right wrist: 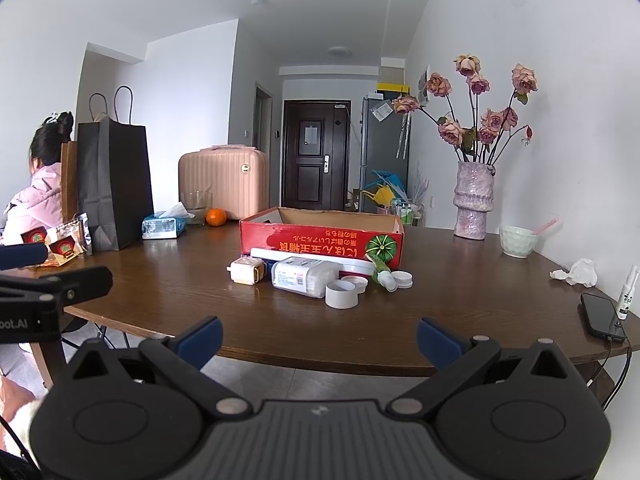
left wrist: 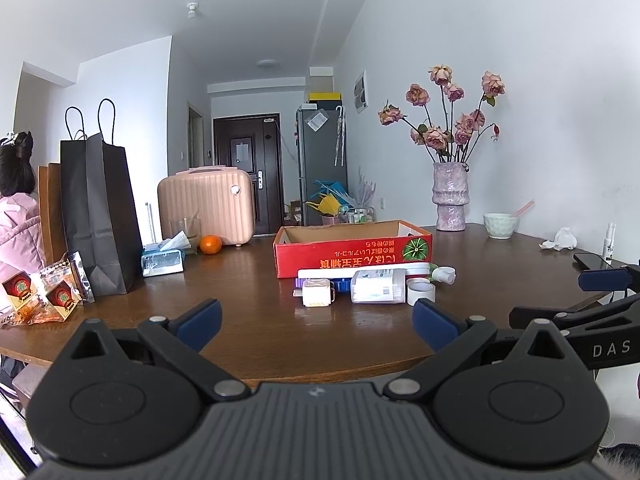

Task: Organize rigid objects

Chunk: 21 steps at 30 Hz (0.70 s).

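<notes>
A red cardboard box point(left wrist: 352, 252) point(right wrist: 320, 238) stands open on the brown table point(left wrist: 248, 312) point(right wrist: 460, 312). Small items lie in a row along its near side: a white charger plug point(left wrist: 318, 292) point(right wrist: 248, 272), a clear box of cotton swabs point(left wrist: 378, 286) point(right wrist: 304, 276), a white tape roll point(left wrist: 421, 292) point(right wrist: 341, 294), a green and white bottle point(left wrist: 442, 274) point(right wrist: 382, 274) and a long white tube point(left wrist: 360, 270). My left gripper point(left wrist: 316, 322) is open over the table's near edge, short of the items. My right gripper point(right wrist: 320, 336) is open and empty, just off the table's edge.
At left stand a black paper bag point(left wrist: 100, 216), a tissue pack point(left wrist: 164, 260), an orange point(left wrist: 211, 245), a pink suitcase point(left wrist: 206, 206) and snack packets point(left wrist: 44, 296). At right are a vase of roses point(right wrist: 474, 204), a bowl point(right wrist: 518, 240), a phone point(right wrist: 602, 316) and a spray bottle point(right wrist: 626, 292). A person in pink sits at far left.
</notes>
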{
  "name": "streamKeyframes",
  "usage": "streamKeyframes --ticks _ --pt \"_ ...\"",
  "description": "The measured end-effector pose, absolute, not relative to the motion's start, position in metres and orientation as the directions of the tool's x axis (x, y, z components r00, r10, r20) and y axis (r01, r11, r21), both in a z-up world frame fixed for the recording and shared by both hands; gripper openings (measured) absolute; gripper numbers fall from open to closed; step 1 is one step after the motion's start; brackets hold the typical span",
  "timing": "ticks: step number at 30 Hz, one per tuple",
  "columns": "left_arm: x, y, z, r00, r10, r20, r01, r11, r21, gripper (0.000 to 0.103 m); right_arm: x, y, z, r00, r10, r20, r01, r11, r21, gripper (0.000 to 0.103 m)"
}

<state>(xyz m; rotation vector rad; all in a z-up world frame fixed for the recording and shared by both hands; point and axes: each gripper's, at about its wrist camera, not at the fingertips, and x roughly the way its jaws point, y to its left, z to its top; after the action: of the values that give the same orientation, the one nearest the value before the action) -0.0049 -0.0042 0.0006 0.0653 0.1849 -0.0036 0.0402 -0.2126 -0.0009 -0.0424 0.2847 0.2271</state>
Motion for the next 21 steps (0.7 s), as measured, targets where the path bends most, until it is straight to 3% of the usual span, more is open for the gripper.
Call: streamKeyframes --ticks 21 --pt "-0.005 -0.0041 0.0014 0.982 -0.003 -0.188 0.015 0.998 0.063 0.103 0.0415 -0.2126 -0.0024 0.934 0.215 -0.286 -0.228 0.974 -0.014 0.103"
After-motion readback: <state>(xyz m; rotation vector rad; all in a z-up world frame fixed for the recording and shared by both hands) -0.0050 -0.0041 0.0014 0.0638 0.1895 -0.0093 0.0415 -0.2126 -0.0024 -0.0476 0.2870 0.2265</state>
